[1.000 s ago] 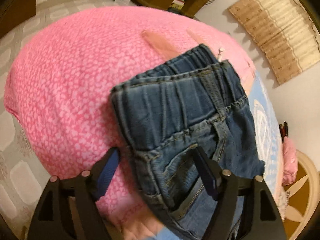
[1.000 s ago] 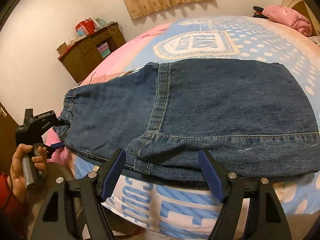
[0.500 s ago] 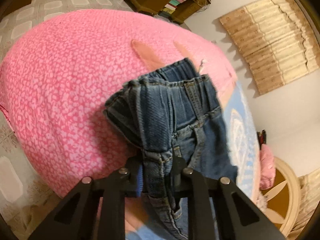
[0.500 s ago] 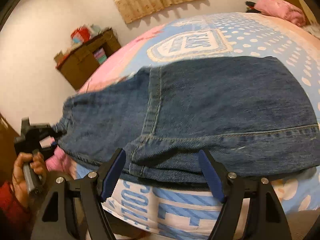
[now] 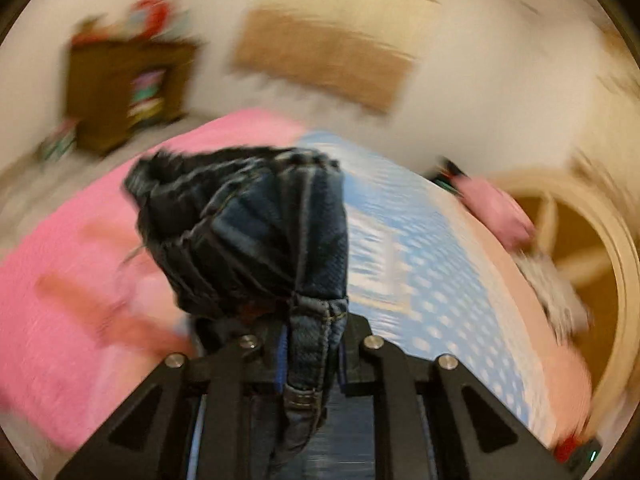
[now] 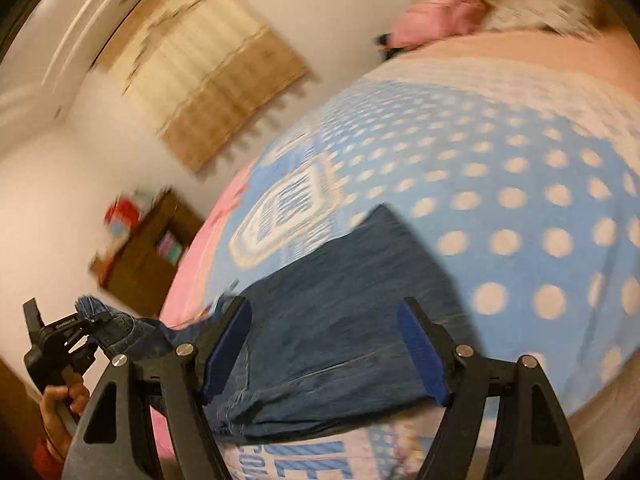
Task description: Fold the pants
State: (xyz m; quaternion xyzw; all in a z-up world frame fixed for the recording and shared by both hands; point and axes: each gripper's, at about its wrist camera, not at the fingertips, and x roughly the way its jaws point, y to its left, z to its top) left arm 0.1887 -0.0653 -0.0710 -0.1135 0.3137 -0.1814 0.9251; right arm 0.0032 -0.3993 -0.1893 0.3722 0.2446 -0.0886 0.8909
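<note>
Dark blue denim pants (image 6: 344, 320) lie on a bed. In the left wrist view my left gripper (image 5: 310, 354) is shut on the pants' waistband end (image 5: 256, 232), which bunches up above the jaws, lifted off the bed. It also shows at the far left of the right wrist view (image 6: 86, 334), held in a hand. My right gripper (image 6: 324, 348) is open, its blue pads either side of the folded leg part, just above the cloth. Both views are blurred by motion.
The bed has a pink cover (image 5: 52, 320) on one side and a blue dotted blanket (image 6: 500, 184) on the other. A brown shelf unit (image 5: 120, 84) stands by the wall. A pink cloth (image 5: 496, 208) and a round headboard (image 5: 592, 240) are at the far end.
My left gripper, which closed on the waistband half a second ago, has lifted it and swung it toward the blue side. My right gripper stayed open and tilted over the folded legs.
</note>
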